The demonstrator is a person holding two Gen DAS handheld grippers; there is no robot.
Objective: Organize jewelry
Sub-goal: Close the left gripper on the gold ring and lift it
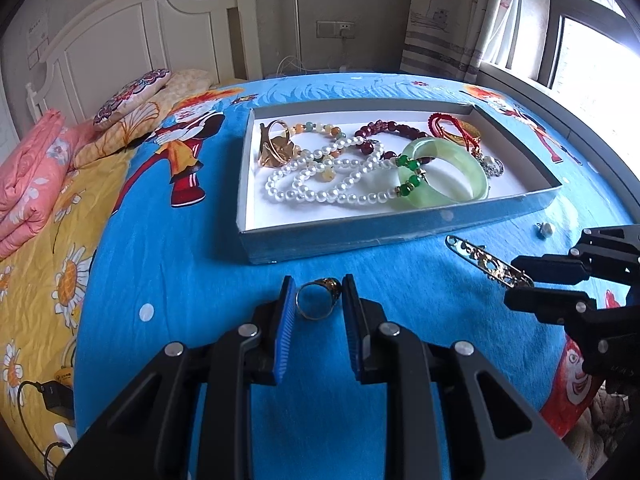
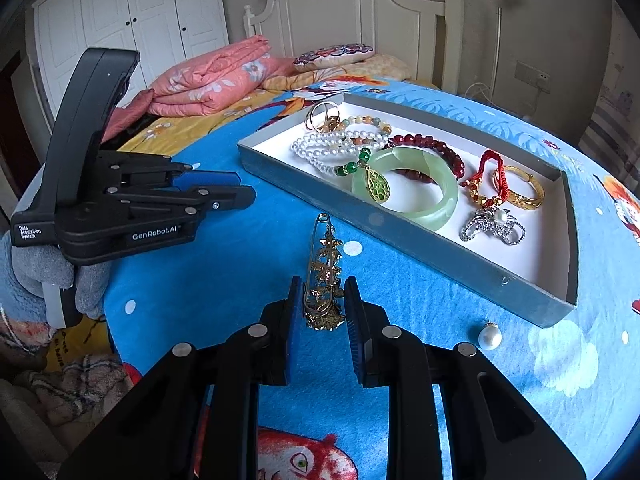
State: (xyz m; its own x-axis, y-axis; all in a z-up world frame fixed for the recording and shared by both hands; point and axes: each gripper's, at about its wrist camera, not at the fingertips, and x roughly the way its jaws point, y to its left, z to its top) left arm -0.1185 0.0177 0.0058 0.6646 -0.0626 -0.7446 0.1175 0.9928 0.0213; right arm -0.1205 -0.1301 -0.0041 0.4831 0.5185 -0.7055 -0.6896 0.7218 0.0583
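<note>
Two grippers work over the blue bedspread (image 1: 168,272). At lower centre of the left wrist view, the left gripper (image 1: 319,294) has its blue pads closed on a gold ring (image 1: 316,300). Above it sits the tray (image 1: 400,236) of jewelry, with a jade bangle (image 1: 444,176). At lower centre of the right wrist view, the right gripper (image 2: 322,300) is clamped on a gold brooch pin (image 2: 326,272); a loose pearl (image 2: 490,337) lies at lower right.

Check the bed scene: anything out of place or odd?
Three pieces lie outside the tray on the blue cloth: a gold ring between the left gripper pads, a gold brooch pin at the right gripper, and a loose pearl earring. In the tray, necklaces overlap in a tangle.
</note>
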